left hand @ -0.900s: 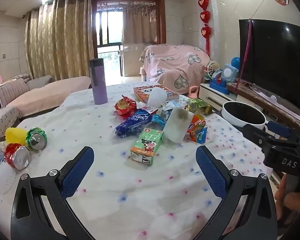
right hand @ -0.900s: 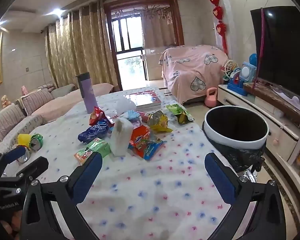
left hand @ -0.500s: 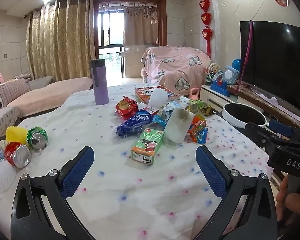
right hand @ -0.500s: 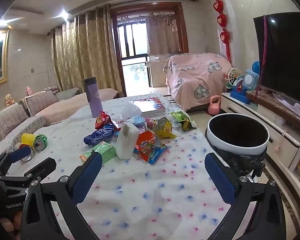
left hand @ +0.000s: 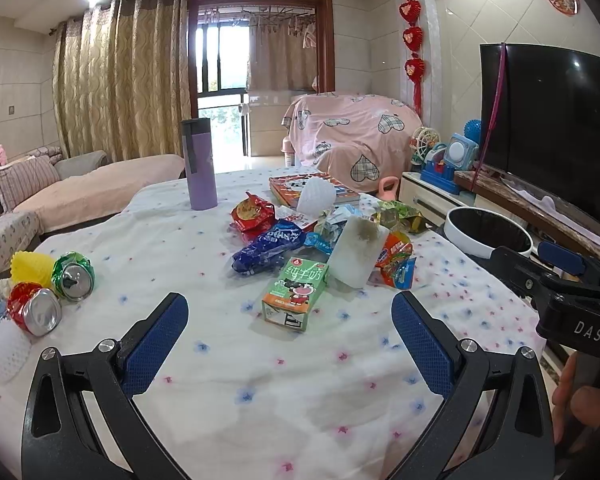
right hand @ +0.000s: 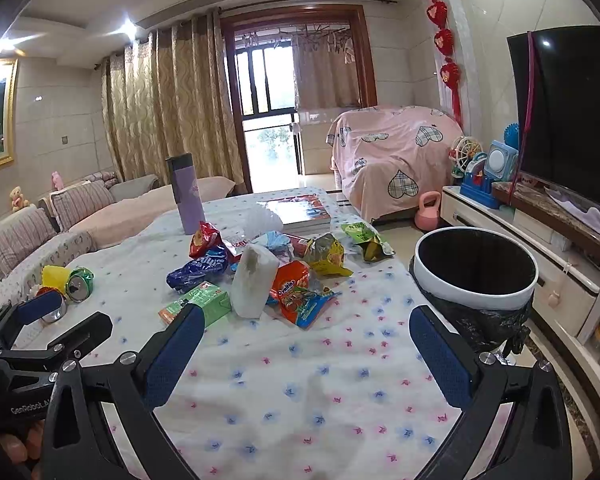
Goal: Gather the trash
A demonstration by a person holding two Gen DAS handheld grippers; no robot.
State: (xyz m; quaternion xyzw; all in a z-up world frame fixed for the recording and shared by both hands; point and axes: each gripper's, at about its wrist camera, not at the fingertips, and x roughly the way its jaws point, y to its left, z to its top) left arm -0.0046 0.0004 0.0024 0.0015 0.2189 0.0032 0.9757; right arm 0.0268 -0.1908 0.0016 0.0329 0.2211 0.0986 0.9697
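Trash lies heaped mid-table: a green milk carton (left hand: 296, 294) (right hand: 198, 300), a blue wrapper (left hand: 266, 248) (right hand: 198, 266), a white foam piece (left hand: 358, 254) (right hand: 254, 280), an orange snack bag (right hand: 300, 296) (left hand: 396, 258), and red, yellow and green bags behind. Crushed cans (left hand: 73, 276) (right hand: 80, 279) rest at the left. A white bin with a black liner (right hand: 476, 276) (left hand: 486, 232) stands off the table's right edge. My left gripper (left hand: 290, 318) is open over bare cloth, short of the carton. My right gripper (right hand: 306, 334) is open too, near the bin, holding nothing.
A purple flask (left hand: 199, 164) and a book (left hand: 320, 190) stand on the flowered tablecloth (left hand: 260, 380) behind the heap. Sofas line the left, a TV (left hand: 552, 128) and low cabinet the right. A person's fingers (left hand: 580, 392) hold the right gripper's handle.
Both views have lifted slightly, so the trash heap and the bin sit a little lower in frame. Both grippers stay wide open and nothing on the table has moved.
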